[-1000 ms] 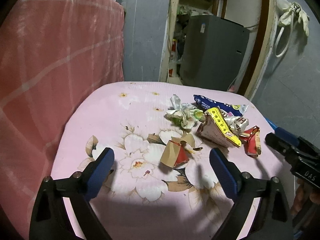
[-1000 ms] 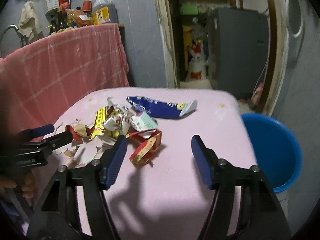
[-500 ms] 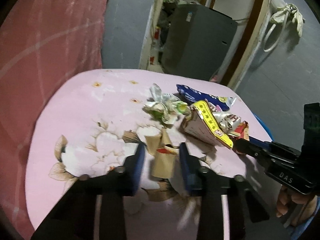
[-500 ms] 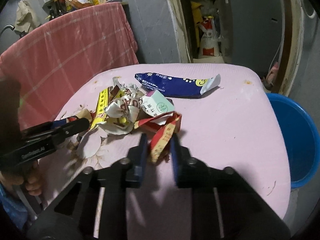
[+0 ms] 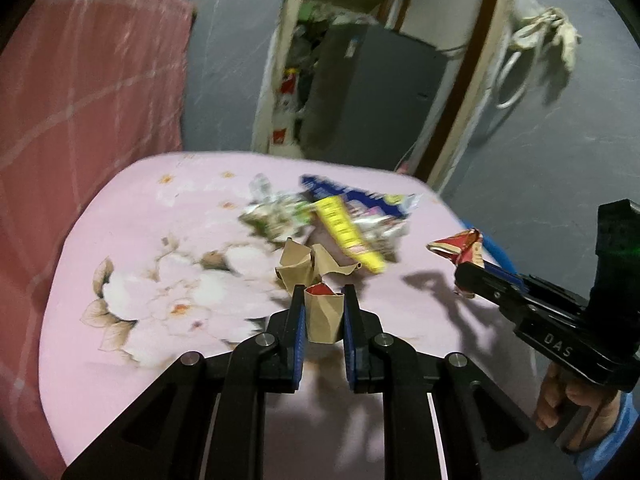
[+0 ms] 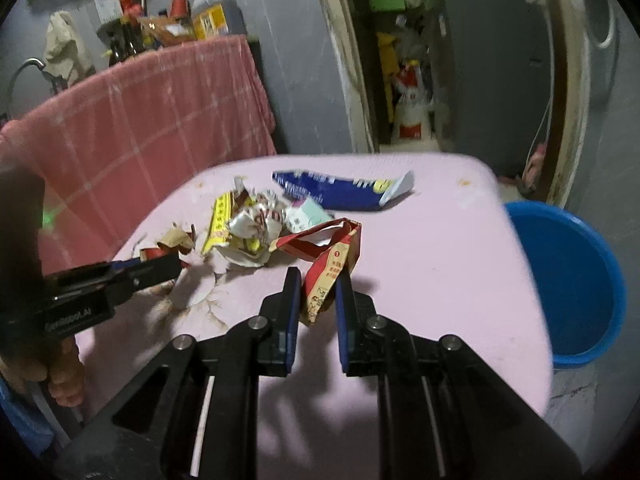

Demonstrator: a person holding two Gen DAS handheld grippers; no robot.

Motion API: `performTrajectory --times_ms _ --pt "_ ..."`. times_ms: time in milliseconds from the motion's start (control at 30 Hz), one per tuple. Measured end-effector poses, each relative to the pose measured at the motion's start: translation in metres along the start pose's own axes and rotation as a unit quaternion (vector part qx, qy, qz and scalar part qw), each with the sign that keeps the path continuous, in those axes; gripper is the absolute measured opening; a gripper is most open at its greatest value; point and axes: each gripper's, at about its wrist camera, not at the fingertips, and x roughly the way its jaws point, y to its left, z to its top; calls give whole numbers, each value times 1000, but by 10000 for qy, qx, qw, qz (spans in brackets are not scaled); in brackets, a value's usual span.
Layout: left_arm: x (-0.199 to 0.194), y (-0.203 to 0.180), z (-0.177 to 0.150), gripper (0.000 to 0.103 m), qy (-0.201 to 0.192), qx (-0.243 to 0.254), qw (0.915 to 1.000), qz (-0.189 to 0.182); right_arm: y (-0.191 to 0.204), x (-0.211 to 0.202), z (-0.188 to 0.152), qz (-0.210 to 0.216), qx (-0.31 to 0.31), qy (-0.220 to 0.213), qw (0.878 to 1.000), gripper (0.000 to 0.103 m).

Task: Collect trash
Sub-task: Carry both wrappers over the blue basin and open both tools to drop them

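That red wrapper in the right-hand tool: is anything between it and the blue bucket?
Nothing visible. The red wrapper is pinched in the right gripper; only bare pink tabletop lies between it and the blue bucket, beside the table's right edge.

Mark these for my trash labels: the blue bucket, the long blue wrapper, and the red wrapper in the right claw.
blue bucket (image 6: 576,236): right wrist view, far rim.
long blue wrapper (image 6: 332,191): right wrist view, middle.
red wrapper (image 6: 334,258): right wrist view, printed strip.

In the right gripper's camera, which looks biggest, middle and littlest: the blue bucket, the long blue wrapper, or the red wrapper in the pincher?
1. Blue bucket, clearly largest.
2. and 3. Blue wrapper and red wrapper look alike; the red one is closer, held by the right gripper, so ranking them is unsure.
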Motion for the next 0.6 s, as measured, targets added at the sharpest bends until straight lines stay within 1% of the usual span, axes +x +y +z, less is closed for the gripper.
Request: performTrajectory --times_ms 100,200,267,300,367,433,500,600 --pt "-10 -21 4 13 -332 108 9992 -198 -5 -25 2 -118 -58 -404 9991 16" --pt "-15 -49 15 13 -715 261 9963 -398 -15 -50 7 -312 -108 -818 9961 17" --pt "-14 -68 26 13 -915 363 9935 -573 -24 -66 12 -490 -124 -1092 9927 17" --pt "-13 -74 30 13 -973 404 9924 -634 -31 -76 16 -645 -140 -1272 9897 17" --pt "-7 -96 42 13 -1090 553 9893 -796 -42 -90 21 -878 -157 -1477 9850 17" --pt "4 -115 52 13 -1074 700 9873 -943 -58 -98 27 -1071 -124 -1586 9814 17" --pt "20 -138 64 13 -968 832 9851 -1149 -77 -103 32 -1269 -43 -1638 9783 17" --pt "45 -160 75 13 -718 924 9842 -1328 -105 -104 34 -1497 106 -1572 9761 17"
